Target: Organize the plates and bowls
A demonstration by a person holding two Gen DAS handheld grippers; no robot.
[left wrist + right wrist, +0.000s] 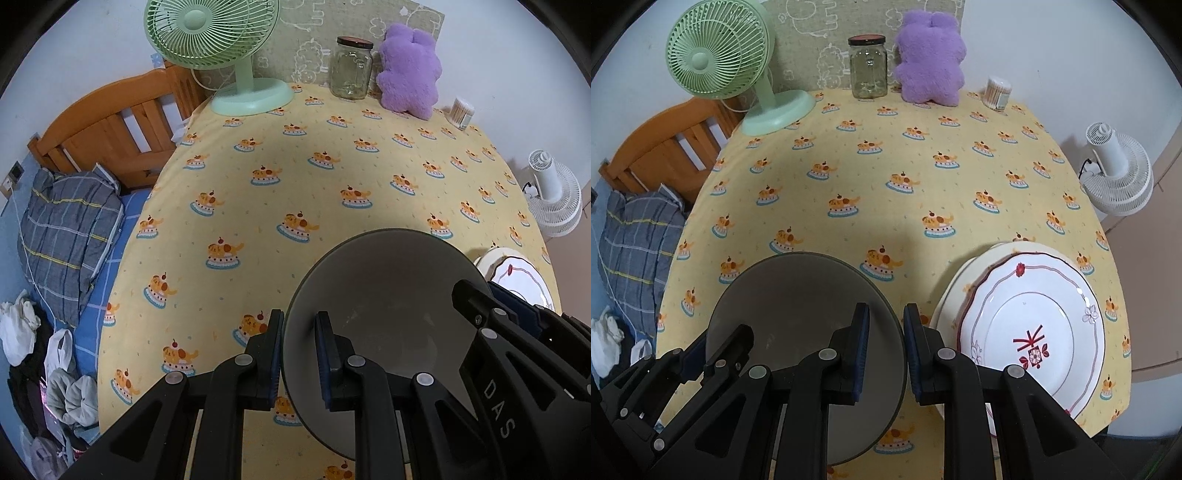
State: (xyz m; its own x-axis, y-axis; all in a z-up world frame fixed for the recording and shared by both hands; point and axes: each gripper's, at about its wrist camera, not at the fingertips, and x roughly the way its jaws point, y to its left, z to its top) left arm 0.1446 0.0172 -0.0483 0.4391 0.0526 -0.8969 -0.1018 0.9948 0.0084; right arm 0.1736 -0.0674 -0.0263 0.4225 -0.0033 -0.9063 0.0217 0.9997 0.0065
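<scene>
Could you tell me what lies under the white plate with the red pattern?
A larger cream plate sits directly beneath the white plate, its rim showing along the left and top. Anything further down the stack is covered.

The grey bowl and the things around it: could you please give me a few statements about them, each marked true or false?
1. Both grippers grip the grey bowl by its rim, the left gripper on one side and the right gripper on the other. True.
2. The bowl is full of food. False: it looks empty.
3. The patterned plate lies on top of a plain cream plate. True.
4. The jar has no lid. False: a dark lid is on it.
5. The green fan stands on the floor. False: it stands on the yellow tablecloth.
</scene>
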